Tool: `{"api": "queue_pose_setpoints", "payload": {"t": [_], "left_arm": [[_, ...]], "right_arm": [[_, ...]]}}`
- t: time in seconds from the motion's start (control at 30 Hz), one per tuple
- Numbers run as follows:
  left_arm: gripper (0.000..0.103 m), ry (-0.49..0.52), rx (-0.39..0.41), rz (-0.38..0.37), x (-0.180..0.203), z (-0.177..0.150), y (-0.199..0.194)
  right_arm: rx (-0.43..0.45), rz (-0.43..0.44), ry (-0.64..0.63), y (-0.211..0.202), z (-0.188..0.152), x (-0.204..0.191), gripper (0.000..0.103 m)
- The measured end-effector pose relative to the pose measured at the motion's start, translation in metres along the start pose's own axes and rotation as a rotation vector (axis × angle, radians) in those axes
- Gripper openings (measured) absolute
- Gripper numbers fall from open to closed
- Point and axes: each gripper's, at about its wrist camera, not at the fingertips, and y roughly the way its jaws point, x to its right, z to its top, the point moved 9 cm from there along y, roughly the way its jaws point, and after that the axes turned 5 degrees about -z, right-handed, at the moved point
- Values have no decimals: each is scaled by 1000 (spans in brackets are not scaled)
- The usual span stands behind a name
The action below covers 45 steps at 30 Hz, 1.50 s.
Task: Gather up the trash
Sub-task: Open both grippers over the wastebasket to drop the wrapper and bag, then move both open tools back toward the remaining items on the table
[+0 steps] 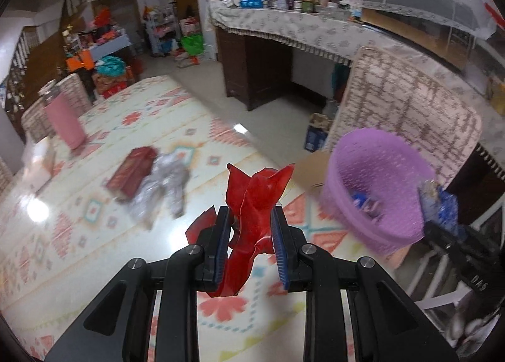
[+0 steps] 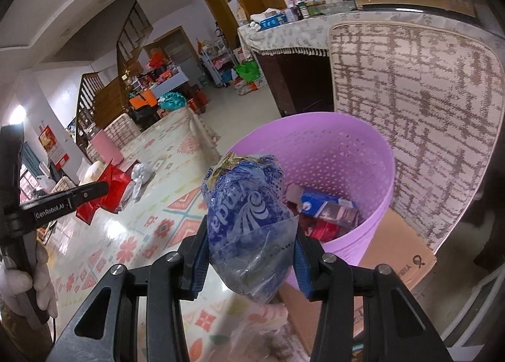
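My left gripper (image 1: 249, 220) is shut on a crumpled red plastic wrapper (image 1: 255, 204), held above the patterned table. In the right wrist view that same gripper (image 2: 105, 186) and its red wrapper (image 2: 110, 190) show at the left, carried by a gloved hand (image 2: 38, 273). A crumpled blue plastic bag (image 2: 249, 220) is clamped between the blue pads of my right gripper (image 2: 251, 229), just in front of the purple perforated bin (image 2: 341, 153). The bin (image 1: 375, 182) holds several pieces of packaging. A dark red box (image 1: 132, 172) and a silver wrapper (image 1: 164, 188) lie on the table.
The purple bin stands on a cardboard box (image 2: 394, 251) at the table's corner, beside a chair back with a woven cover (image 2: 426, 103). A pink box (image 1: 64, 120) stands at the table's far end. A cluttered counter (image 1: 300, 30) lies beyond.
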Motion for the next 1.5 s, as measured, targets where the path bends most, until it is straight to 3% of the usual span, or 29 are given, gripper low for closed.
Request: {"api": "queue_pose_setpoints", "payload": {"t": [0.3,0.5,0.53,0.57,0.67,0.77,0.97,1.13,1.3,1.37,1.5], "left_arm": [[25,49,-3,-154,65,43,24],[26,52,-12,-296,106,69,43],[32,51,-12,-332,112,73,46],[47,47,-19,-340,114,73,48],[69,22,0,-334,108,70,43],[73,25,12,-302,96,60,33],[82,-17,24,-267,67,35,13],[84,-58,19,-208,37,8,-3],[84,-93,-7,-171,10,-22,-11],[84,-116,-12,-128,-6,-35,-16],[84,-160,7,-36,-42,-60,-33]], "right_arm": [[26,-57,34,2,20,30,49],[43,-91,54,9,41,48,51],[50,-98,51,11,45,50,52],[55,-106,48,13,50,53,54],[72,-128,66,12,58,59,62],[105,-132,67,3,59,58,75],[75,-112,74,4,44,50,76],[57,-82,83,2,32,39,78],[82,-54,45,-4,26,10,96],[99,-44,27,-6,24,-5,101],[69,27,-29,-3,13,-46,101]]}}
